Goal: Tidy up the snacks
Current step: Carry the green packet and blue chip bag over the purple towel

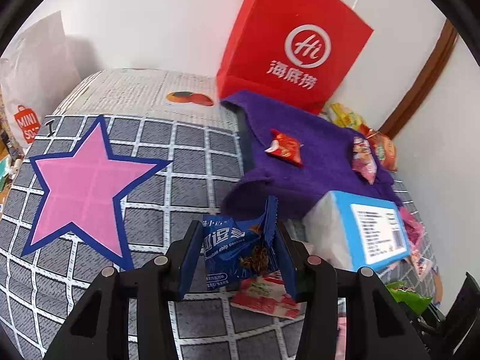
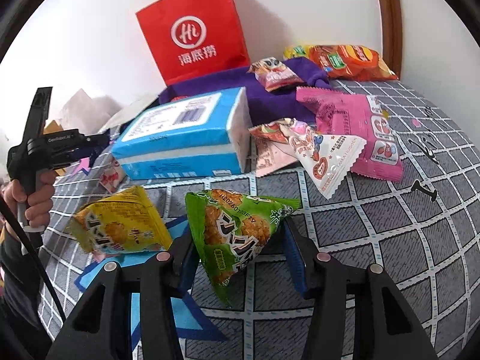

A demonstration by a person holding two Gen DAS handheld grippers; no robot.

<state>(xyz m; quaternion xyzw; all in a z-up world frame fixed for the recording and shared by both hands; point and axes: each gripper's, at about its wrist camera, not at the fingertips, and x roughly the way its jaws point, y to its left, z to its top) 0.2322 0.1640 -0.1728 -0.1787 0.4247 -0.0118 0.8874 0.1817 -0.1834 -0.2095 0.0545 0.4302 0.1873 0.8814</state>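
My left gripper [image 1: 237, 249] is shut on a blue chocolate chip cookie packet [image 1: 237, 246] and holds it above the grey checked cloth, right of a pink star [image 1: 81, 189]. My right gripper [image 2: 240, 255] is shut on a green triangular snack packet [image 2: 237, 231], held above a light blue star [image 2: 168, 306]. A yellow triangular packet [image 2: 120, 225] lies on that star to the left. The left gripper and the hand holding it also show at the left edge of the right wrist view [image 2: 54, 150].
A red paper bag [image 1: 294, 39] stands at the wall behind a purple cloth [image 1: 309, 162] with small packets on it. A blue tissue pack [image 2: 186, 138], pink packets [image 2: 357, 126] and orange chip bags [image 2: 345, 60] lie around. A white bag [image 1: 33, 84] stands far left.
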